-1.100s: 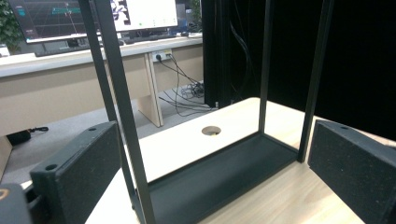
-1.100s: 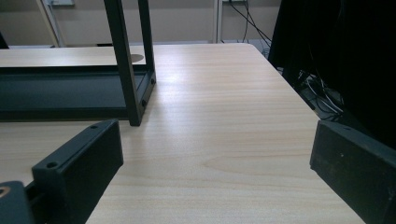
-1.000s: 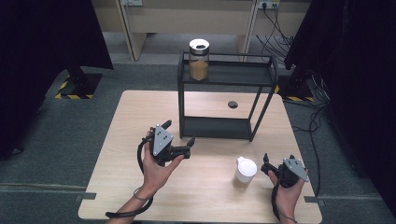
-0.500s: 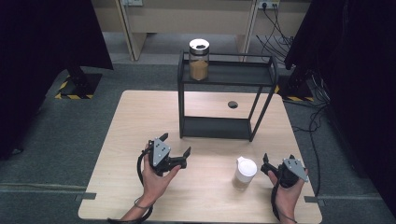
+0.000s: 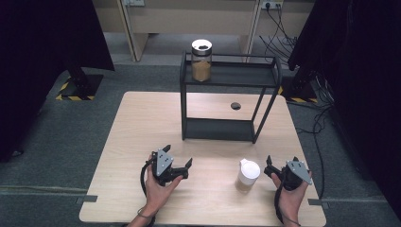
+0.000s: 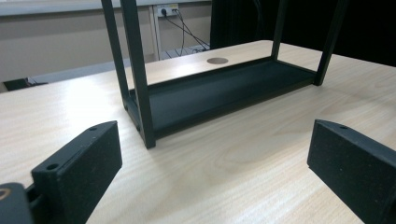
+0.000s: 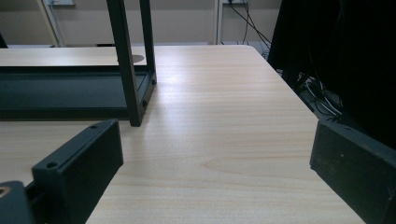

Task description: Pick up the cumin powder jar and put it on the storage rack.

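A black two-shelf rack stands on the wooden table. On its top shelf at the left is a glass jar half full of brown powder. A white-lidded cup sits on the table near the front right. My left gripper rests low at the front left, open and holding nothing, facing the rack's lower shelf. My right gripper is just right of the cup, open, with nothing between its fingers. Bare wood lies between the jaws in both gripper views.
A small dark round disc lies on the table behind the rack, also visible as the disc. The rack's front right post stands left of the right gripper. Cables trail on the floor at right.
My left gripper has come down and back toward the near edge, settling low over the table. The right gripper and the cup have not moved.
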A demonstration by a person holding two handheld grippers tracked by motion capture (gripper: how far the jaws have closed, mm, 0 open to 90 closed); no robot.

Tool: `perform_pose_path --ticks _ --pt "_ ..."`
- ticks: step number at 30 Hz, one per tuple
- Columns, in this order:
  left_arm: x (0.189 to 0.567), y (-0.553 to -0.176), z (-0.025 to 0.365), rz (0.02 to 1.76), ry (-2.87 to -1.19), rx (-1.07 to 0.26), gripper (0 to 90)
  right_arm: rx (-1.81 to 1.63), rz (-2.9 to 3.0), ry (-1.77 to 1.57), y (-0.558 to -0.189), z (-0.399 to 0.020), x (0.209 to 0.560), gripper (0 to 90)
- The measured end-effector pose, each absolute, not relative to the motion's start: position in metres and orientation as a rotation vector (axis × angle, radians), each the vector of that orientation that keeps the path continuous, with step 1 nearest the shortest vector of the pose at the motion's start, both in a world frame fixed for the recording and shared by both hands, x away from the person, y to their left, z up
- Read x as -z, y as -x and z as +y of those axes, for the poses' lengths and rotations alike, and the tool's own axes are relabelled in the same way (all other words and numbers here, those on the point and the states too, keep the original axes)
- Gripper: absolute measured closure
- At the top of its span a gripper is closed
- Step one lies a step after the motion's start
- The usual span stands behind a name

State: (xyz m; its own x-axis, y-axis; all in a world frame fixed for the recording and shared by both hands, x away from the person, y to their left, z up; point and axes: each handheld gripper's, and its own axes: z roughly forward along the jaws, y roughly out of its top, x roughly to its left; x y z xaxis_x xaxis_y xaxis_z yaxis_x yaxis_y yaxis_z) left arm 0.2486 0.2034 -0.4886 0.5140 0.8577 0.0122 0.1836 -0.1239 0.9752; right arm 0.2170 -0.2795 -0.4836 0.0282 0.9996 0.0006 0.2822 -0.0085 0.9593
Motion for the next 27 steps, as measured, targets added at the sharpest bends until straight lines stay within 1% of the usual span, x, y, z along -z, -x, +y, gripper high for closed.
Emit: perform_pose_path --ticks 7,10,27 --pt "0.4951 -0.2485 0.2029 0.926 -1.632 -0.717 2.6 -1.043 1.393 -1.431 -0.2168 -0.2796 0.4839 2.6" --pt "0.4945 -0.2482 0.2023 0.929 -1.635 -0.711 3.8 -1.044 1.392 -1.430 -0.2167 -0.2796 0.4840 2.6" --pt "0.4907 -0.2490 0.2000 0.942 -1.657 -0.702 3.3 -1.047 1.397 -1.431 -0.2170 -0.2805 0.4836 2.5"
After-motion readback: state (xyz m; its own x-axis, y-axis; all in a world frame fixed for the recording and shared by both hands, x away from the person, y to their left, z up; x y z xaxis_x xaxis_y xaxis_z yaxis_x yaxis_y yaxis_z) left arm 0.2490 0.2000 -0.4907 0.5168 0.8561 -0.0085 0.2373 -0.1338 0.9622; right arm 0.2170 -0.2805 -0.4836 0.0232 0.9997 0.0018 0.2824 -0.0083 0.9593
